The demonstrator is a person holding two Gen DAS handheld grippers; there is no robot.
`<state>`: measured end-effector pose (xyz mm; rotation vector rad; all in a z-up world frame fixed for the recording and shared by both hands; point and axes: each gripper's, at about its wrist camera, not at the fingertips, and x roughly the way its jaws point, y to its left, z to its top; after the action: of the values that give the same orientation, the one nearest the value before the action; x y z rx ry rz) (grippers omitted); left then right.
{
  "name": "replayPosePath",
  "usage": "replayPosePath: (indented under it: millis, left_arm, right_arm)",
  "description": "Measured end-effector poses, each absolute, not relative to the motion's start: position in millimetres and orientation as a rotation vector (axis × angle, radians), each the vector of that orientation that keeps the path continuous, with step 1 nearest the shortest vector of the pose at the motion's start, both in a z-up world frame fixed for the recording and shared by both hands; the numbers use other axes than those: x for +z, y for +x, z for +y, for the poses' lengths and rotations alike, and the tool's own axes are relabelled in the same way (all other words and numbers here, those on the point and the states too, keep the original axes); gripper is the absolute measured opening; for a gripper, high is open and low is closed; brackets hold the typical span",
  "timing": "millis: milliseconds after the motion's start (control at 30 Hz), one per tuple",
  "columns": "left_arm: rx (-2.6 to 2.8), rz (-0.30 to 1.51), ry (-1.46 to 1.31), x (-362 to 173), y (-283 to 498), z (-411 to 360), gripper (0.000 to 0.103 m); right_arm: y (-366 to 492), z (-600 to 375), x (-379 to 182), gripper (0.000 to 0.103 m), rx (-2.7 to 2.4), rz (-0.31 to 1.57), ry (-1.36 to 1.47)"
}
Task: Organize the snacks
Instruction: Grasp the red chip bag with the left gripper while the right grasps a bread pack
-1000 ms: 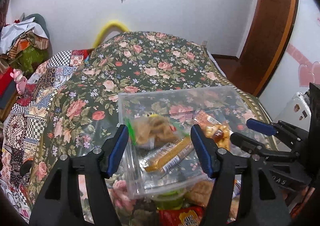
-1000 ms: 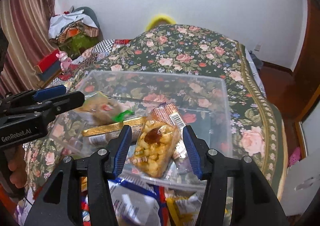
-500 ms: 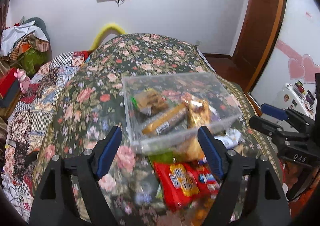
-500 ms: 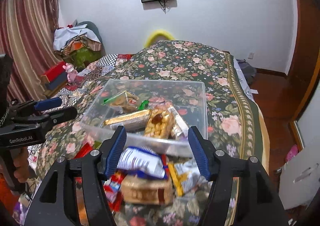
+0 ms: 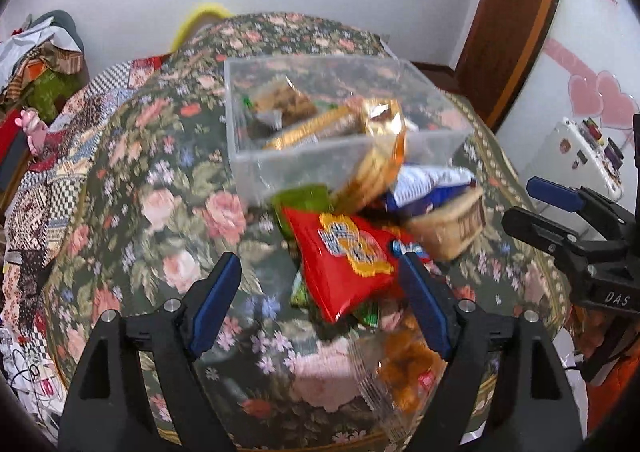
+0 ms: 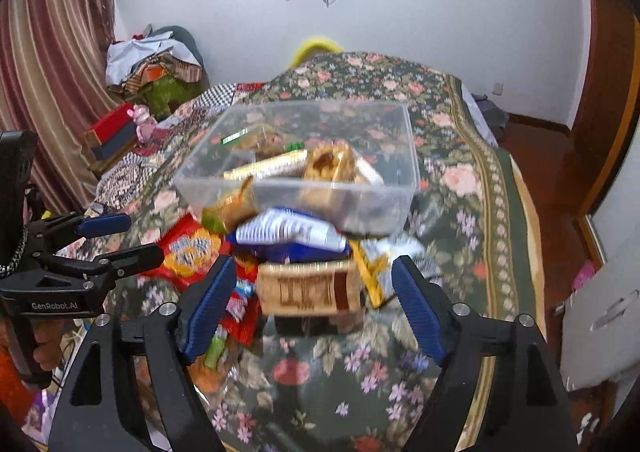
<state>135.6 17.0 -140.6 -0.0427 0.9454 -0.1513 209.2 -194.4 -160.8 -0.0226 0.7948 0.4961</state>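
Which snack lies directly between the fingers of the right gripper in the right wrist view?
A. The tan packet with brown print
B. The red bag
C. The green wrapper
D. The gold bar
A: the tan packet sits between the open right gripper fingers, in front of the clear box; the red bag lies off to its left.
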Motion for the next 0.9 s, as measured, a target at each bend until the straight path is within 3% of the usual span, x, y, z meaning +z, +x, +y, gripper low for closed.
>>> replayPosePath:
  millis: [567, 900]
  left_arm:
    - [-0.215, 1.015, -0.097, -181, 160, 3, 0.086]
    - [-0.226, 0.936, -0.053, -171, 150, -3, 0.086]
  right_arm:
    - [223, -184, -200, 0.083, 0.504, 0.888, -0.024]
    - [231, -175, -209, 0.083, 0.515, 0.904, -0.023]
